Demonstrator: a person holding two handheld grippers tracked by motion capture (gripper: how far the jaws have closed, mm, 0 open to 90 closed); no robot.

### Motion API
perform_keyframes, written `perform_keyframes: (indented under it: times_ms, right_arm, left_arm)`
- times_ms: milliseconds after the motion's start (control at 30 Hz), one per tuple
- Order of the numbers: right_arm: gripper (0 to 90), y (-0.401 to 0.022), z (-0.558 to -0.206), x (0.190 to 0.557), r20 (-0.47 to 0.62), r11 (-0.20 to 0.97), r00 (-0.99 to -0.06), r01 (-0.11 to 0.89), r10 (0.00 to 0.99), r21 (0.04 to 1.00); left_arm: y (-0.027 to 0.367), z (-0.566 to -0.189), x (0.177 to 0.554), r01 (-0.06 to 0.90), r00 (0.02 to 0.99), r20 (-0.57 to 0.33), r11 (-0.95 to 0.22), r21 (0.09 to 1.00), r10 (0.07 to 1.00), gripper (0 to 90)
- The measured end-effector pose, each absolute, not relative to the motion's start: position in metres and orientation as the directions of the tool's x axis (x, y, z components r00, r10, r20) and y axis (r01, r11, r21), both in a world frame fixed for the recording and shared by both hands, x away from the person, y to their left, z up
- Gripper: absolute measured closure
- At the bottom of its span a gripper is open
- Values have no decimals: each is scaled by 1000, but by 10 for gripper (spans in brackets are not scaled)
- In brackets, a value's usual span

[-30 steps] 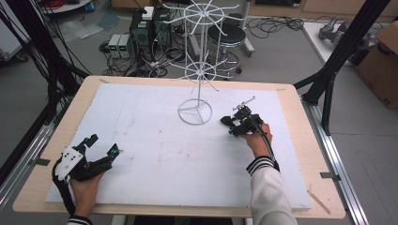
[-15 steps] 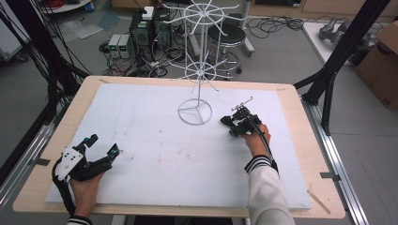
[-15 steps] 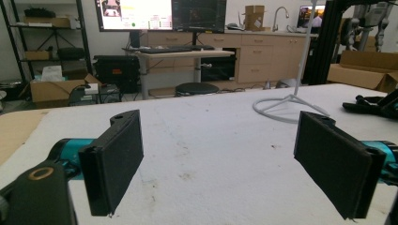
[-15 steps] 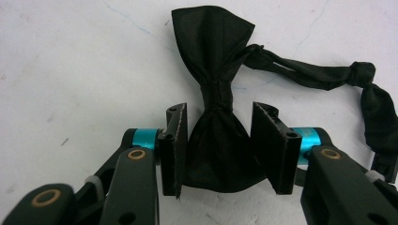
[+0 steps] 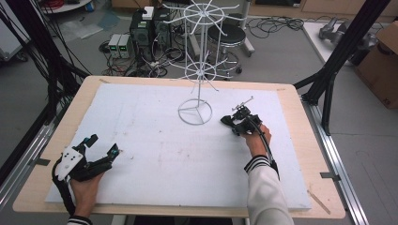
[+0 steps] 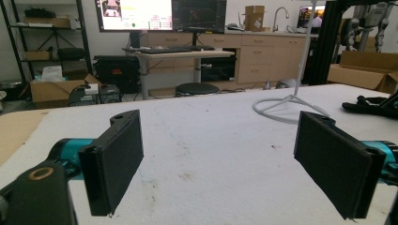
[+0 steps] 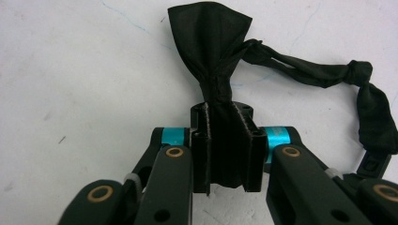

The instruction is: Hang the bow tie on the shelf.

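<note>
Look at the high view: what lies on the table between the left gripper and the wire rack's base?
Nothing. The high view shows bare white pad between the left gripper and the rack's base.

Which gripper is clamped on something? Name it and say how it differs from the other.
The right gripper: its jaws have just closed on the black bow tie. The left gripper has jaws wide apart with nothing between them.

Black fabric strap (image 7: 220,70), bunched, on table
</note>
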State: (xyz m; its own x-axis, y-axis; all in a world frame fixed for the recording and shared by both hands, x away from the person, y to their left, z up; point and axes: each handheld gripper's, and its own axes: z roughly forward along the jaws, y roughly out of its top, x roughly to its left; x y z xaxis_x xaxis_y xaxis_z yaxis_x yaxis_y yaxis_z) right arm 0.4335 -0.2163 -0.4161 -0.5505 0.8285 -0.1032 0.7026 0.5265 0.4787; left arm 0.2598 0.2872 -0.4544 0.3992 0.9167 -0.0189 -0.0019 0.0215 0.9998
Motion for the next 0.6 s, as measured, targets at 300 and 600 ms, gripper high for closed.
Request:
perform_keyframes:
  times_ms: [300,600]
  right_arm:
    - [819,-215,-415,432,-109,532,-553,702,826,473]
    - [818,-221,-400,423,-91,495,-543,668,835,556]
  left_arm:
    - [287,-454,260,-2,400,-20,23,1000,917,163]
    - [287,-454,260,-2,399,-20,22,1000,917,163]
